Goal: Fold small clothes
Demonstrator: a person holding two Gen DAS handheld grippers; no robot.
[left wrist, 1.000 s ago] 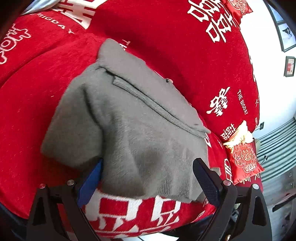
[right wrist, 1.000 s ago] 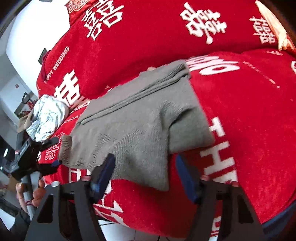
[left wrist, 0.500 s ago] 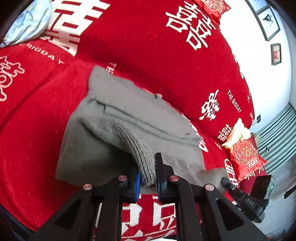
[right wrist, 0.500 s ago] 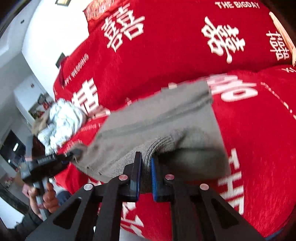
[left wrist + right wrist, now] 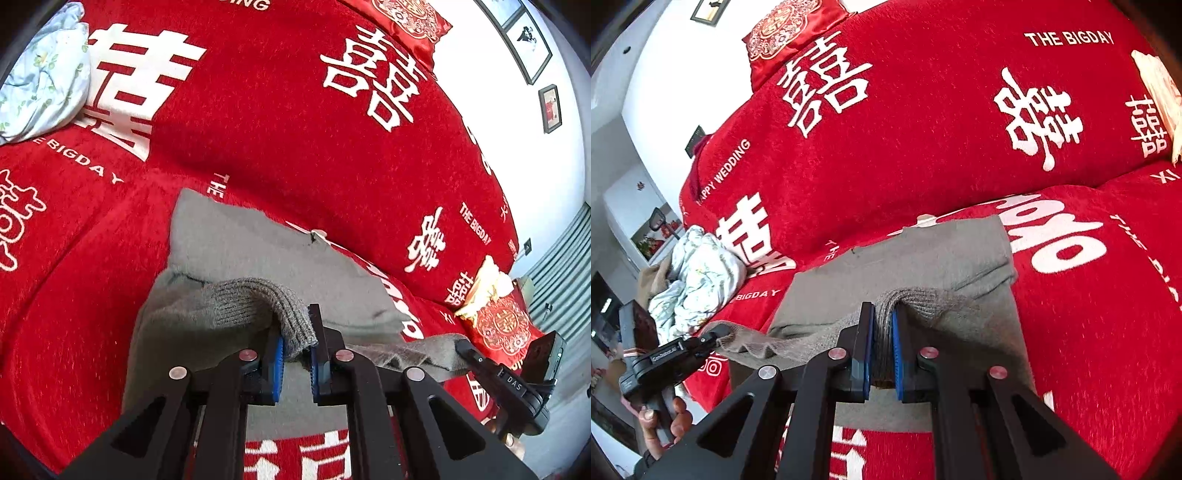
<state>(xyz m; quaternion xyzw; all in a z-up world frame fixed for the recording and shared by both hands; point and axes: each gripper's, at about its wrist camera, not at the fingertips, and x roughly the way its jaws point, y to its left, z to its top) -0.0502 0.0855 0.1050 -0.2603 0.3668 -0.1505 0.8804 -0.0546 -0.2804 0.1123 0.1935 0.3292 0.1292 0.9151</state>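
Observation:
A small grey knitted garment [image 5: 258, 251] lies on a red sofa cover with white lettering. In the left wrist view my left gripper [image 5: 296, 343] is shut on the garment's ribbed near hem, which is lifted off the seat. The right gripper [image 5: 463, 347] shows at the right of that view, pinching the other near corner. In the right wrist view the garment [image 5: 923, 254] stretches away from my right gripper [image 5: 882, 332], shut on a bunched ribbed fold. The left gripper [image 5: 718, 338] holds the far-left corner there, with a hand [image 5: 661, 424] below it.
A pale floral cloth [image 5: 40, 77] lies bunched at the seat's left end, seen too as the floral cloth [image 5: 698, 273]. Red embroidered cushions [image 5: 498, 325] sit at the right end and on the backrest [image 5: 783, 29]. The red backrest [image 5: 295, 110] rises behind the garment.
Both grippers went from open around the near hem to shut on it. They then rose, lifting the near edge so it hangs stretched between them.

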